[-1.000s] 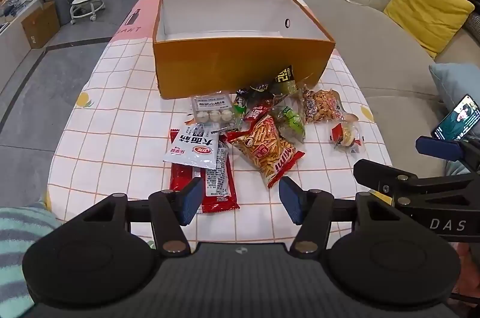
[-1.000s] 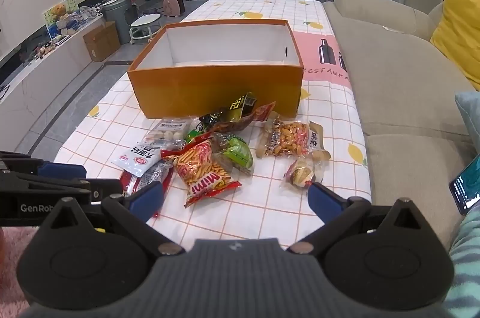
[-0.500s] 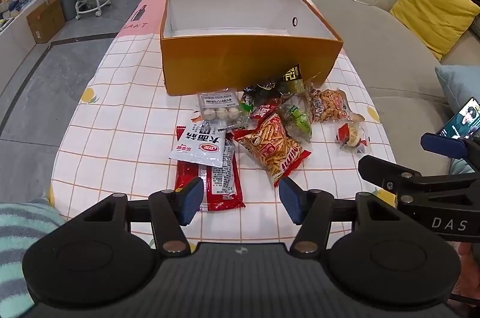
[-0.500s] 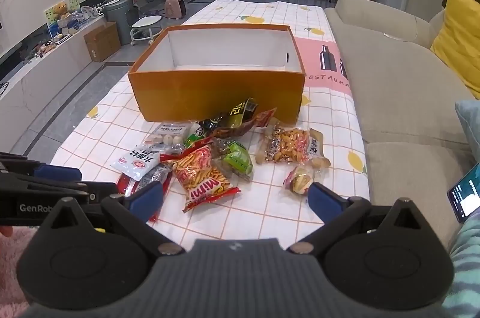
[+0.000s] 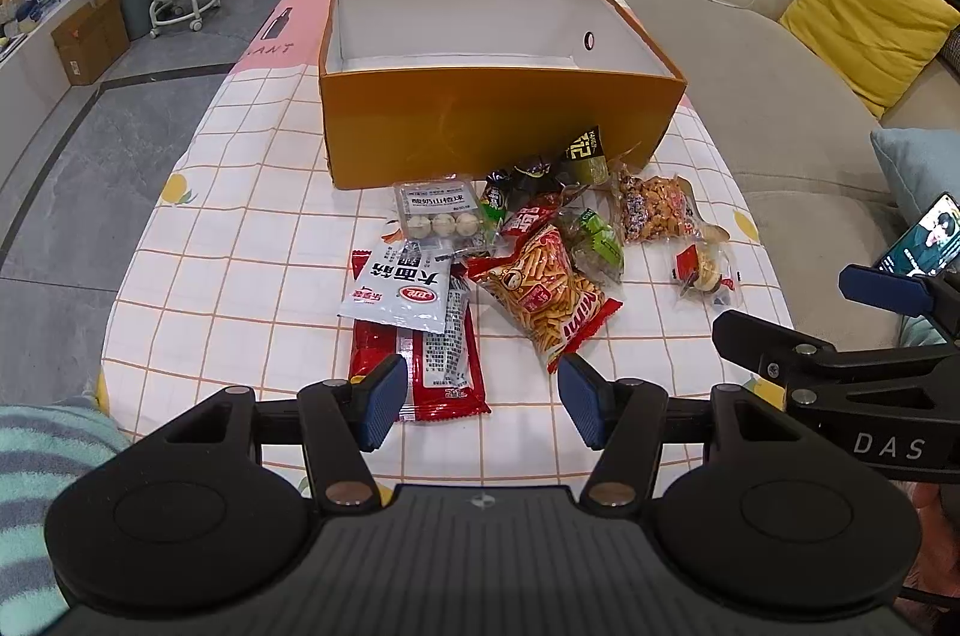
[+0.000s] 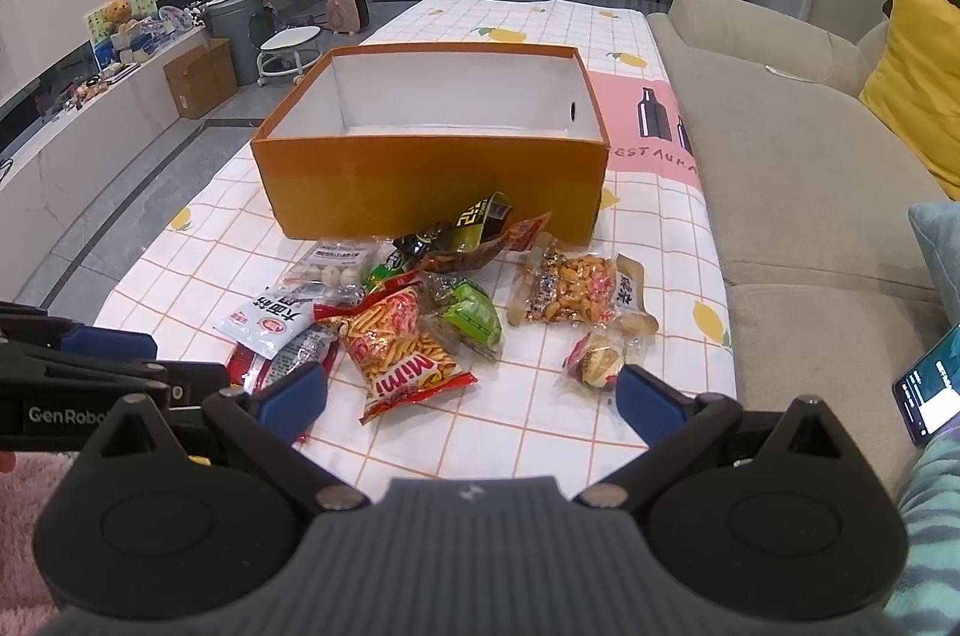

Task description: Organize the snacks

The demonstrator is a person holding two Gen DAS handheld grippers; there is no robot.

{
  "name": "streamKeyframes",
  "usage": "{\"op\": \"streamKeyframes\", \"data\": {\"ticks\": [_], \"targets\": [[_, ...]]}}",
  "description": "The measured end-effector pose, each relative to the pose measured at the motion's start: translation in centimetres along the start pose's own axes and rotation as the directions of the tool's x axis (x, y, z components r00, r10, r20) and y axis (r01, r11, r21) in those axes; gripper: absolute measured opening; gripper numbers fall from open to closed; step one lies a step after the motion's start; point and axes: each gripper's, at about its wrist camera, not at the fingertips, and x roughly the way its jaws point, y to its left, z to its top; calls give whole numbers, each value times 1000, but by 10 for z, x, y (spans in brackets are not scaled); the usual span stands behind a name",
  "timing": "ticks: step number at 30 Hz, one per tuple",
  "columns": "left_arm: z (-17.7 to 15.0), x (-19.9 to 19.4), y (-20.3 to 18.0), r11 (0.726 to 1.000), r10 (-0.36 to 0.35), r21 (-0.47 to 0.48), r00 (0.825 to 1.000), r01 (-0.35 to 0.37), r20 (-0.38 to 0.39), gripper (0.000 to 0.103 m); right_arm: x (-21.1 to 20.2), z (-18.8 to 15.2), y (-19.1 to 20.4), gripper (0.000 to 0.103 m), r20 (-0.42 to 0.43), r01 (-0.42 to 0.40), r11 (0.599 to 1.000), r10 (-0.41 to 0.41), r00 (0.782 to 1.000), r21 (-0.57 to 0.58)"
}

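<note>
Right now both my grippers hover short of the snack pile (image 5: 510, 252) — left gripper (image 5: 477, 408) partly open, right gripper (image 6: 471, 399) wider, neither holding anything. Snacks lie heaped against the near wall of the empty orange box (image 5: 492, 132) — presumably staged for loading.

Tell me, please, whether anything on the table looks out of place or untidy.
Yes: the snack packets lie in a loose, overlapping heap on the tablecloth in front of the orange box, whose visible interior looks empty. A dark packet leans against its front wall. Nothing looks spilled or torn.
</note>
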Motion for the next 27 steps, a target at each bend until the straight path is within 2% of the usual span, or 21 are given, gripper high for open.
{"op": "streamKeyframes", "data": {"ticks": [27], "targets": [[-1, 2, -2, 1000, -1, -1, 1000, 1, -1, 68, 0, 0, 0, 99, -1, 0, 1000, 0, 1000, -2]]}}
